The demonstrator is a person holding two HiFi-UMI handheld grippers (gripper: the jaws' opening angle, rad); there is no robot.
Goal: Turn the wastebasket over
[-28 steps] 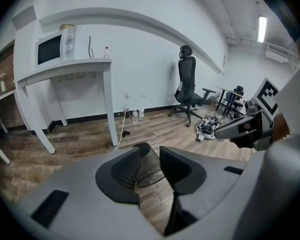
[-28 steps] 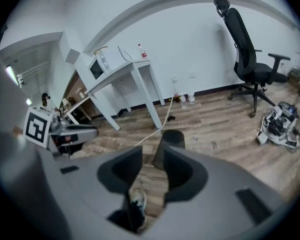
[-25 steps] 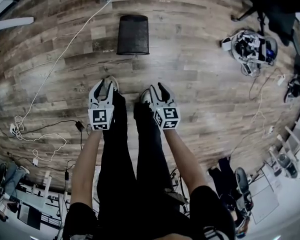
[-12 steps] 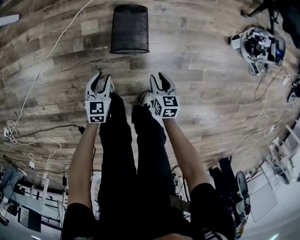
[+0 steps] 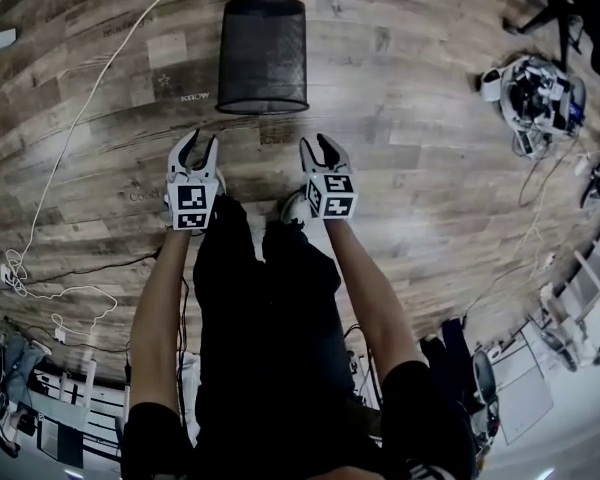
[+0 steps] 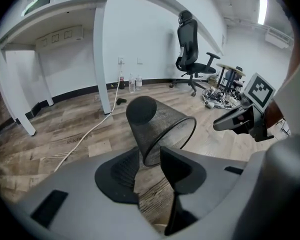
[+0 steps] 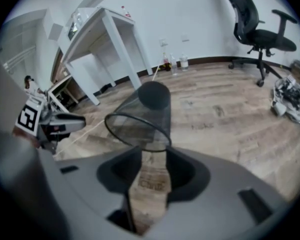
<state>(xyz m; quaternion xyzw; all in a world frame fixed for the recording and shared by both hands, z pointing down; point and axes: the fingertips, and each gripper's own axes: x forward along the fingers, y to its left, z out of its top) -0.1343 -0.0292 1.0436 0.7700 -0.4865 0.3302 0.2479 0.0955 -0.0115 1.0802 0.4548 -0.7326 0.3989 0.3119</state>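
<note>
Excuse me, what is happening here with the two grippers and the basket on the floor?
A standing person holds a gripper in each hand over a wooden plank floor. A black wire-mesh wastebasket lies on its side ahead, its open mouth toward the person. The left gripper and the right gripper point down at it, both short of it and empty. The left jaws stand apart; the right jaws are opening, only floor between them. Nothing is turned over yet.

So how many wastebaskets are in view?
1: the black mesh wastebasket on the wood floor, just ahead of the person's shoe. Others may lie outside the views.
</note>
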